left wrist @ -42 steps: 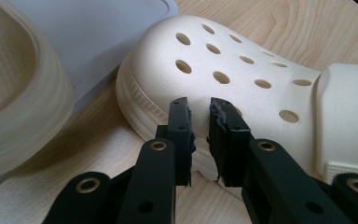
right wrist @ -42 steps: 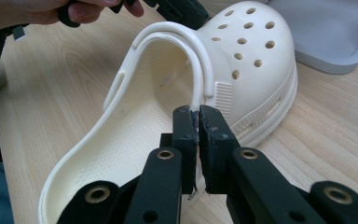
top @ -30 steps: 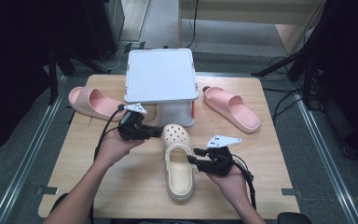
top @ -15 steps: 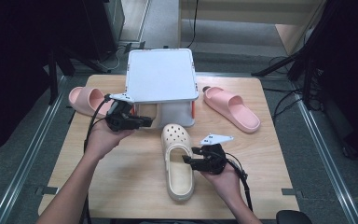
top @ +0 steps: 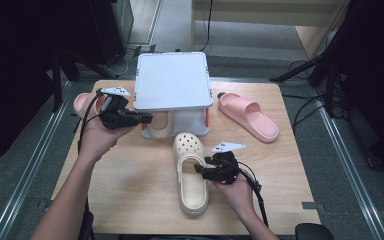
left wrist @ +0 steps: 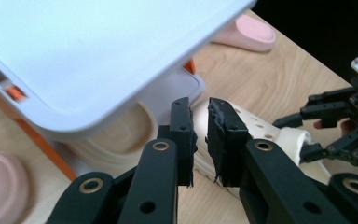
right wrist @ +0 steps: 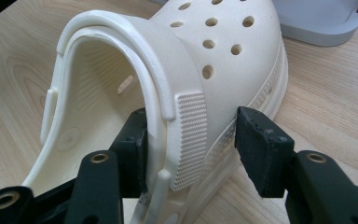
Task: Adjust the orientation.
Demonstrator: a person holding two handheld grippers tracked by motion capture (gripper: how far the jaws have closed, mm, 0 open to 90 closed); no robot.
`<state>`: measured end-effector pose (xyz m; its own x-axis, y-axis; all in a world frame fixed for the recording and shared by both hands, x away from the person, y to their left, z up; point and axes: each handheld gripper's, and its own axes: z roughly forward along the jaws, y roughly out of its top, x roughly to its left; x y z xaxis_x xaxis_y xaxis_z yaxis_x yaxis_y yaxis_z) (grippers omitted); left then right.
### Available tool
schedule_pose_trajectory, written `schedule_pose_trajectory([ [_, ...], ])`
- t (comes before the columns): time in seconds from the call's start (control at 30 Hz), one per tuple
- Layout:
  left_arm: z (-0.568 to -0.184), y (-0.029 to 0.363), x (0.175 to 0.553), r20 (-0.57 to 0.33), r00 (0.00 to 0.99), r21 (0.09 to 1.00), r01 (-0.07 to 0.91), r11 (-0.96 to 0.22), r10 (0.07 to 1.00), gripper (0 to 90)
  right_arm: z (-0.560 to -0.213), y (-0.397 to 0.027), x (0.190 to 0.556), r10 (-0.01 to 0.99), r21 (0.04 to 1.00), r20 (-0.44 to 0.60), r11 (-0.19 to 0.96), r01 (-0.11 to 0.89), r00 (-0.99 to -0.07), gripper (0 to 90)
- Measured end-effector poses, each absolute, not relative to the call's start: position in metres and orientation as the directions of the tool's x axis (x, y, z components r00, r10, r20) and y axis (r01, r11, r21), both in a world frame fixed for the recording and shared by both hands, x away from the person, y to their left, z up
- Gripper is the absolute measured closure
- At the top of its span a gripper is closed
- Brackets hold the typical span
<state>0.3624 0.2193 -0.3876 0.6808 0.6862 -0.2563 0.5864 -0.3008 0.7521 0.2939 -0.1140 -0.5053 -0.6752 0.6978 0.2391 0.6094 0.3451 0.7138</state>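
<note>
The cream clog (top: 192, 172) lay near the table's (top: 130, 195) front edge, its toe pointing at the white rack (top: 172, 82) by the back edge. Its mate (top: 161, 129) already sat under the rack's top shelf, so half the cream pair looked stowed. The right gripper (top: 206, 170) straddled the clog's side wall, one jaw inside the opening and one outside; a gap showed at the outer pad (right wrist: 261, 140), so the grip looked loose, the jaws having just been opening. The left gripper (top: 145, 119) hung beside the rack's left front corner, jaws nearly together with nothing between them. Two pink slides remained: one (top: 249, 115) toward the right back corner, the other (top: 84, 102) behind the left hand (top: 97, 137). Judging by this, the clog and both slides were yet to be racked.
</note>
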Motion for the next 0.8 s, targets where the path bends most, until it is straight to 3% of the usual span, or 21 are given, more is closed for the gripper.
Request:
schedule_pose_trajectory([
  [0.27, -0.37, 0.225, 0.38, -0.245, 0.673, 0.756, 0.584, -0.297, 0.698, 80.0, -0.502, -0.115, 0.296, 0.715, 0.702, 0.245, 0.334, 0.629, -0.654, 58.6],
  [0.57, -0.368, 0.222, 0.398, -0.23, 0.637, 0.724, 0.617, -0.309, 0.735, 80.3, -0.497, -0.116, 0.3, 0.729, 0.714, 0.172, 0.372, 0.594, -0.663, 71.0],
  [0.8, -0.373, 0.22, 0.404, -0.219, 0.624, 0.698, 0.637, -0.326, 0.751, 79.9, -0.493, -0.119, 0.306, 0.738, 0.716, 0.163, 0.369, 0.593, -0.655, 73.9],
])
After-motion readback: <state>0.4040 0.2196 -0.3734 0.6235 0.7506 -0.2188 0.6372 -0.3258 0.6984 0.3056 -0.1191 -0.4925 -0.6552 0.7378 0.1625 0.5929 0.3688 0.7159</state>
